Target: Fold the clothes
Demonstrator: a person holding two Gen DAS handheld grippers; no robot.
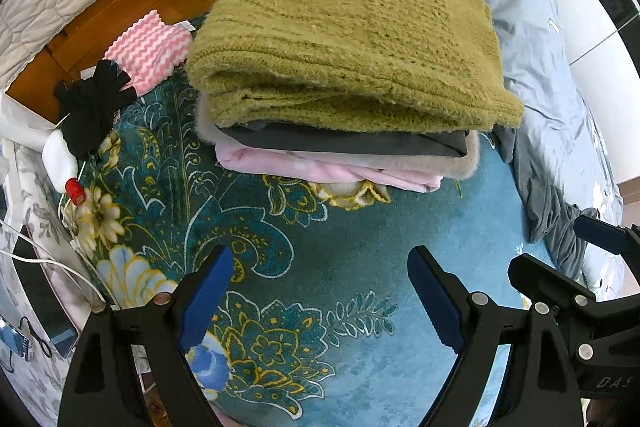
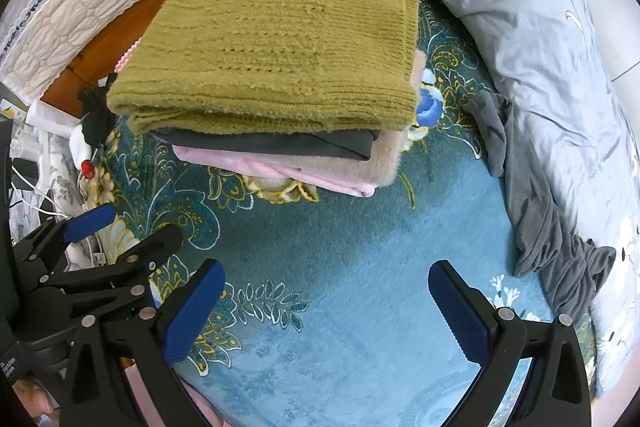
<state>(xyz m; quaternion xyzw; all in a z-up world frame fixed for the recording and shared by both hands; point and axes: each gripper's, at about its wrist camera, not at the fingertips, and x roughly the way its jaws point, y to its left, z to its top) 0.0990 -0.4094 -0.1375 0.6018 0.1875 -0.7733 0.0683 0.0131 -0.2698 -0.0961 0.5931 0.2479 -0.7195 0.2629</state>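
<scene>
- The green sweater [image 1: 344, 43] tops the folded stack [image 1: 344, 155] on the teal blanket [image 1: 360, 235], squared so the stack stays stable.
- Beside the stack, against the pillow [image 2: 540, 39], lies a crumpled grey garment [image 2: 536, 211], probably next.
- Left tongs [image 1: 320, 291] and right tongs [image 2: 326, 303] hang spread and empty, short of the stack.

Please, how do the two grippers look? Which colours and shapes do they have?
Both the left gripper and the right gripper are matte black plastic, with triangular cut-outs, silver round rivets and blue textured pads on the fingers. White lettering shows on one body.
</scene>
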